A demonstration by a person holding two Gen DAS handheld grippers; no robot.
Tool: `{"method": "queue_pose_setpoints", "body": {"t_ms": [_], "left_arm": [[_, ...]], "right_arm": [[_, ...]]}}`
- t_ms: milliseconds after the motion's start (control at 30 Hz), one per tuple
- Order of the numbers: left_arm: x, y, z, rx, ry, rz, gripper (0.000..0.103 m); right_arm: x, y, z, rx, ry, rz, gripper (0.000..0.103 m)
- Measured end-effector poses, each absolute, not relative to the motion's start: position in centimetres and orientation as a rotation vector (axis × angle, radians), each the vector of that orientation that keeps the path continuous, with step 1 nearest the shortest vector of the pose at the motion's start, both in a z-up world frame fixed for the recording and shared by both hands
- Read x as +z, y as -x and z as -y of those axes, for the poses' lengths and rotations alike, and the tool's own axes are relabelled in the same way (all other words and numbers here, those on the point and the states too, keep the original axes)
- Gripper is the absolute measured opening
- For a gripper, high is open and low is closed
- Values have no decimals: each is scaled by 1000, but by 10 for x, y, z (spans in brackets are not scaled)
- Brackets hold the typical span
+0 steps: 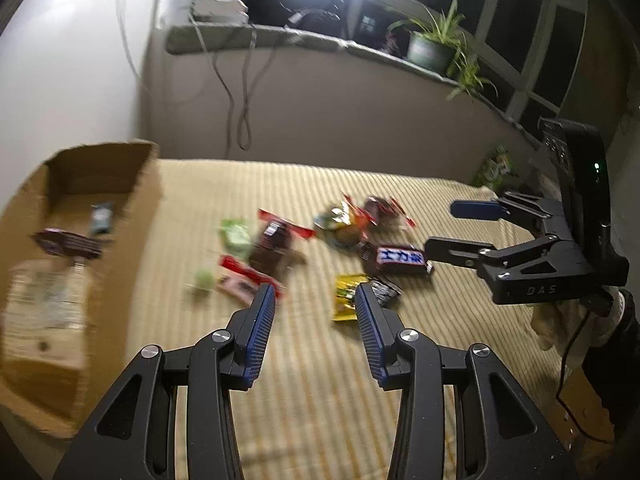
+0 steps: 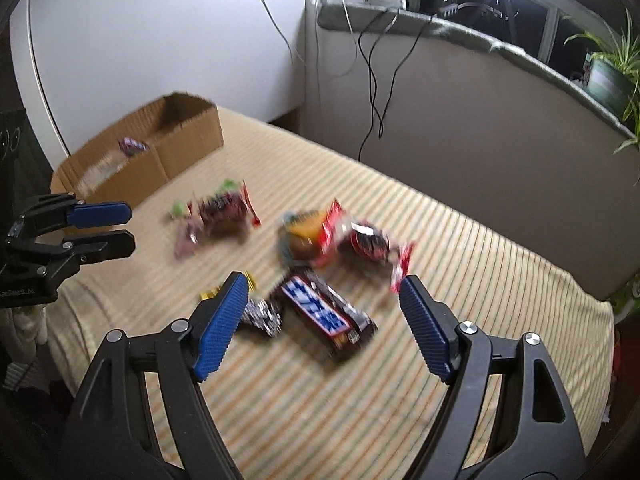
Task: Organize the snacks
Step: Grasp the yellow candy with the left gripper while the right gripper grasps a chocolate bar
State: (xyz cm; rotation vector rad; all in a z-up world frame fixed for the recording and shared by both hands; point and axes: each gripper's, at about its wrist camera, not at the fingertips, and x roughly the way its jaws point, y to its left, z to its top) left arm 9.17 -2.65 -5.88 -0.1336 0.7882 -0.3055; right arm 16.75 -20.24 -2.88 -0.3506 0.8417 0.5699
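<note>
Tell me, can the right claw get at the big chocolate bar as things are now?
Probably yes. The right claw is open and empty above the chocolate bar, which lies uncovered on the striped cloth; only a small foil candy touches its end.

Both tongs tilt downward with nothing between their blue pads. The left tongs (image 1: 316, 294) stand partly parted; the right tongs (image 2: 324, 286) gape wider. A pale-gloved hand (image 1: 560, 320) grips the right handle.

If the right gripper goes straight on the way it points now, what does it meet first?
Probably the dark brown chocolate bar with the blue and white label: it lies between the open right gripper fingers. Blur leaves depth unclear.
</note>
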Motion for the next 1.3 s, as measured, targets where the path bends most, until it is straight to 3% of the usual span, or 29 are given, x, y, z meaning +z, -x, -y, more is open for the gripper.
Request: {"method": "queue_pose_setpoints", "body": {"t_ms": [233, 667, 767, 900, 1167, 1233, 1300], "left_arm": [[-75, -111, 48, -339, 117, -849, 33], [-101, -134, 66, -331, 47, -931, 31], [-101, -135, 70, -327, 27, -927, 31], [-102, -138, 74, -307, 4, -922, 23], [-104, -136, 75, -306, -3, -917, 21], [-102, -134, 73, -307, -2, -915, 21], [-101, -131, 71, -308, -2, -912, 15]], "right_arm": [[-48, -175, 199, 626, 392, -875, 65], [-74, -192, 192, 646, 424, -927, 60], [-79, -194, 191, 646, 425, -942, 51], [-81, -194, 191, 644, 427, -946, 47], [-79, -190, 190, 634, 432, -943, 38], [-78, -189, 190, 634, 426, -943, 30], [-76, -188, 191, 628, 423, -941, 30]]}}
